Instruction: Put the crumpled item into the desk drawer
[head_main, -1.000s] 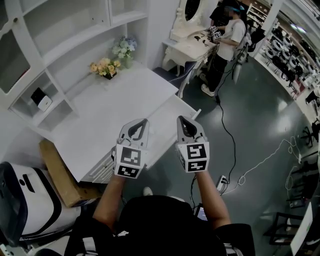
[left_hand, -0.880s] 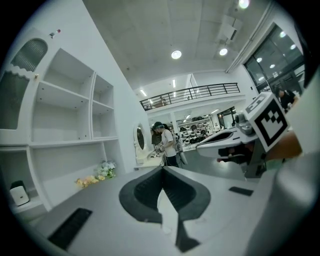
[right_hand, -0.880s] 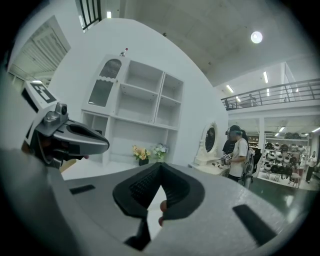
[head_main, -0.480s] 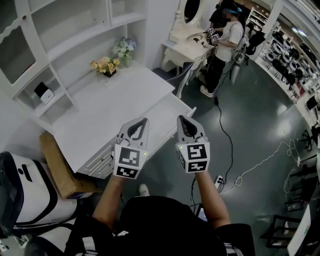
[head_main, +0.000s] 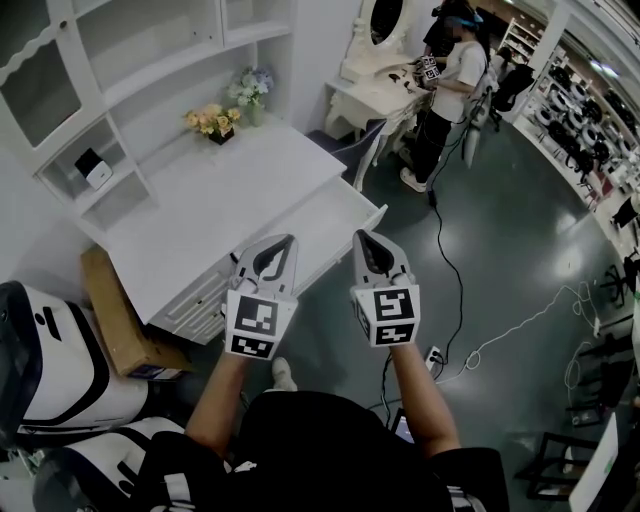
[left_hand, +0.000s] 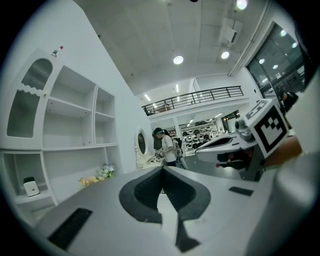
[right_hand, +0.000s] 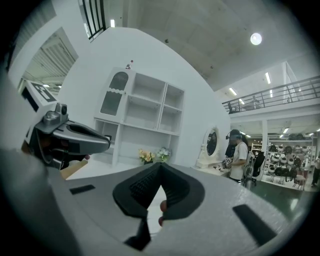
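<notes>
Left claw (head_main: 284, 246) and right claw (head_main: 364, 242) are both closed on nothing, lower middle of frame; the desk (head_main: 200, 210) drawer (head_main: 335, 228) stands pulled out; no crumpled item shows, whether inside or elsewhere; keep both claws clear of the drawer's edge.

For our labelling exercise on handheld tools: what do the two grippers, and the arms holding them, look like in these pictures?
The left gripper and right gripper are pale grey, tapering shells with dark ribbed pads inside. Each carries a white cube printed with black square markers. The person wears a black top with short sleeves.
</notes>
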